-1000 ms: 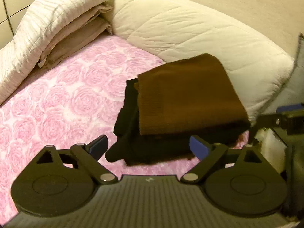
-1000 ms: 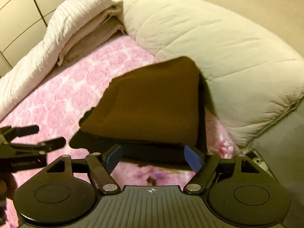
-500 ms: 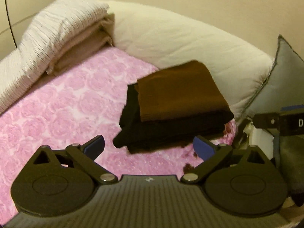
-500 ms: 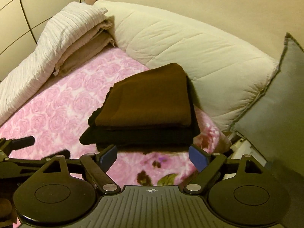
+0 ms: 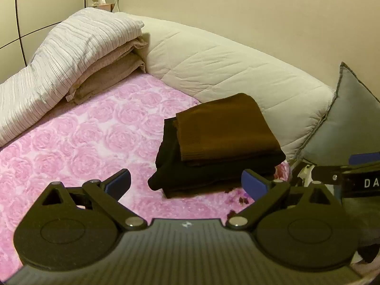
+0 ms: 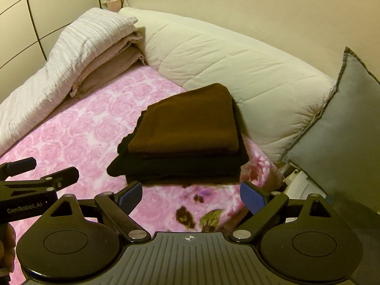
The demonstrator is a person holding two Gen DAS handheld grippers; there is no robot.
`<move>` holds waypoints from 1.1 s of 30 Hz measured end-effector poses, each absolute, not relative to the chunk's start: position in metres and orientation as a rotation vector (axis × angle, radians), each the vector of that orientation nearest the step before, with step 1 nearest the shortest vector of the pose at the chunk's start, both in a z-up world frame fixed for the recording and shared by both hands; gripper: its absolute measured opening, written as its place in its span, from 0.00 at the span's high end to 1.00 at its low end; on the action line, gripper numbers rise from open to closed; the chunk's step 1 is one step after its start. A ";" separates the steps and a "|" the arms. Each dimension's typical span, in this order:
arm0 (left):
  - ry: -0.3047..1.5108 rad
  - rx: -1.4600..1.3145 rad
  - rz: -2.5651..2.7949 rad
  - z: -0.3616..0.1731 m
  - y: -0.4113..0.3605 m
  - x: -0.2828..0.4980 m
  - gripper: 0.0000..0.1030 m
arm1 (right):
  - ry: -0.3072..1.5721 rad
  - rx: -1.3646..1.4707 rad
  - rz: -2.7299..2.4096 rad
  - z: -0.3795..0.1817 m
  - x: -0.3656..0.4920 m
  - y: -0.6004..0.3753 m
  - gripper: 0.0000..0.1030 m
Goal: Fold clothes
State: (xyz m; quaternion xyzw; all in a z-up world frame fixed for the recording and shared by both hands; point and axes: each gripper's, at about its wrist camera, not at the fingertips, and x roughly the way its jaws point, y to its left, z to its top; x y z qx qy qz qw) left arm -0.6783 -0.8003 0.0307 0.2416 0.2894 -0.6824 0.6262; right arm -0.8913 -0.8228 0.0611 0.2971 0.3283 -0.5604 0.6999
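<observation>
A folded brown garment (image 5: 225, 128) (image 6: 190, 123) lies on top of a folded black garment (image 5: 204, 173) (image 6: 180, 166), stacked on the pink rose bedspread (image 5: 83, 137) (image 6: 78, 137) near the bed's right edge. My left gripper (image 5: 186, 181) is open and empty, held back from the stack. My right gripper (image 6: 191, 196) is open and empty, also short of the stack. The left gripper shows at the left edge of the right wrist view (image 6: 35, 178); the right gripper shows at the right edge of the left wrist view (image 5: 356, 173).
A long white quilted pillow (image 5: 232, 71) (image 6: 225, 61) runs along the wall behind the stack. Folded striped and beige bedding (image 5: 71, 54) (image 6: 83, 54) is piled at the far left. A grey cushion (image 5: 351, 123) (image 6: 344, 118) stands at the right.
Both grippers have pulled back and up from the stack, which now looks smaller and farther. The grey cushion has come into view. Both grippers stay open.
</observation>
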 end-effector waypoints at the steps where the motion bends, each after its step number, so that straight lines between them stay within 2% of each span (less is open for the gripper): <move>1: 0.659 0.556 -1.566 0.032 -0.797 -0.678 0.05 | 0.729 0.660 -1.250 0.062 -0.890 -0.820 0.11; 33: 0.656 0.543 -1.551 0.036 -0.745 -0.668 0.04 | 0.739 0.633 -1.269 0.065 -0.874 -0.769 0.11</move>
